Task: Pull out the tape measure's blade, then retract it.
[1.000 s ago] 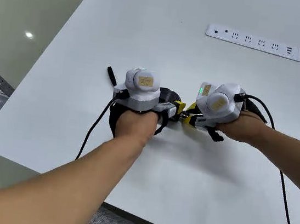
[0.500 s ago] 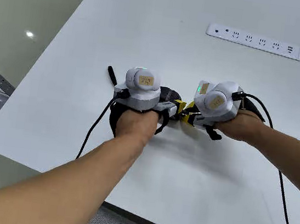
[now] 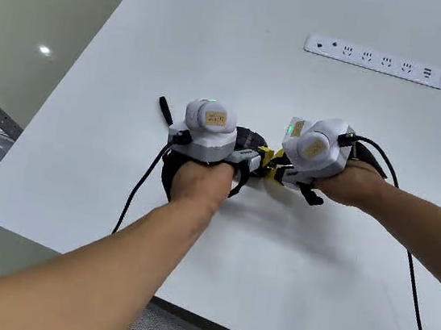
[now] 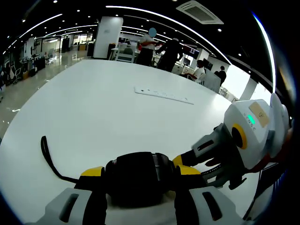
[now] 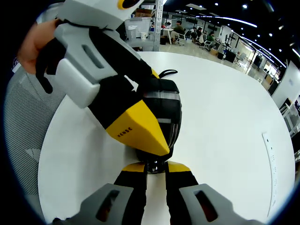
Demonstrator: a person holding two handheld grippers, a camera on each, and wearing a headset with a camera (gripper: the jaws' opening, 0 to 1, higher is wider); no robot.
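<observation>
The black tape measure (image 4: 136, 176) sits on the white table (image 3: 242, 62), and my left gripper (image 4: 139, 171) is shut on its body, a yellow-tipped jaw on either side. Its black wrist strap (image 4: 46, 154) trails to the left. In the right gripper view the tape measure (image 5: 161, 110) lies just ahead of my right gripper (image 5: 154, 168), which is shut on the blade's end hook (image 5: 153, 164) right at the case mouth. Hardly any blade is out. In the head view the left gripper (image 3: 250, 159) and right gripper (image 3: 275, 171) nearly touch beside the tape measure (image 3: 247, 138).
A white power strip (image 3: 376, 61) lies at the far side of the table. Black cables (image 3: 141, 183) run from both grippers toward the near table edge (image 3: 71, 253). People stand beyond the table in the left gripper view.
My right gripper has moved slightly left, closer to the tape measure and the left gripper, and rolled a little. The left gripper has stayed put.
</observation>
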